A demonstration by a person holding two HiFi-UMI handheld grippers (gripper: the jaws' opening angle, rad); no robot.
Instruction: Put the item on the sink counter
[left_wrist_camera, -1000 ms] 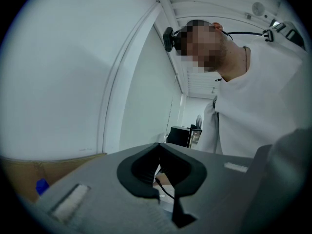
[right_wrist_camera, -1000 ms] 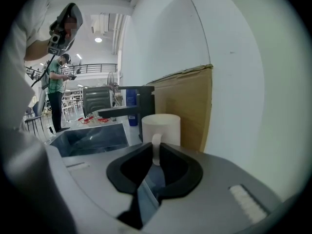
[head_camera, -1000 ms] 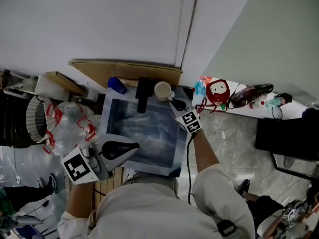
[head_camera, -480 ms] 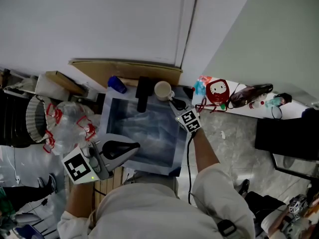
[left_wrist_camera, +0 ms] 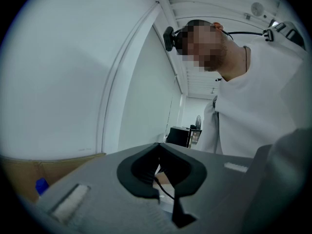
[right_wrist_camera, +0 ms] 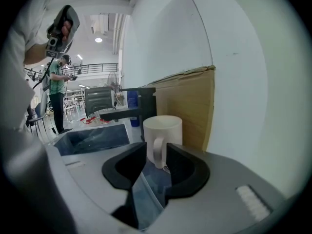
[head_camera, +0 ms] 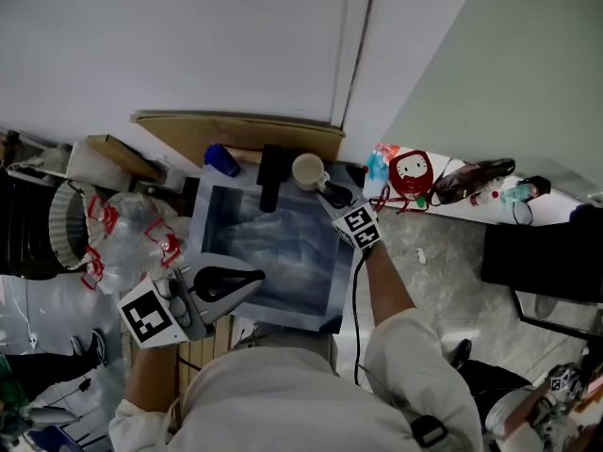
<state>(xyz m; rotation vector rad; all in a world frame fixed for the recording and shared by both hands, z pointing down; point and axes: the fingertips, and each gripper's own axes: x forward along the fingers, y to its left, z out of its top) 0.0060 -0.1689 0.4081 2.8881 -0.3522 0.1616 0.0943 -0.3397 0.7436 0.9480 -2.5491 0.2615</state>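
A white mug stands upright on the sink counter, at the back right corner of the steel sink. My right gripper sits just in front of it. In the right gripper view the mug has its handle between the jaws of my right gripper; the jaws have just been opening and the pads stand clear of the handle. My left gripper hangs over the sink's front left corner. In its own view the left gripper is shut with nothing in it.
A black faucet and a blue bottle stand behind the basin, with cardboard against the wall. Plastic bags with red handles lie to the left. A shelf to the right holds a red item and clutter.
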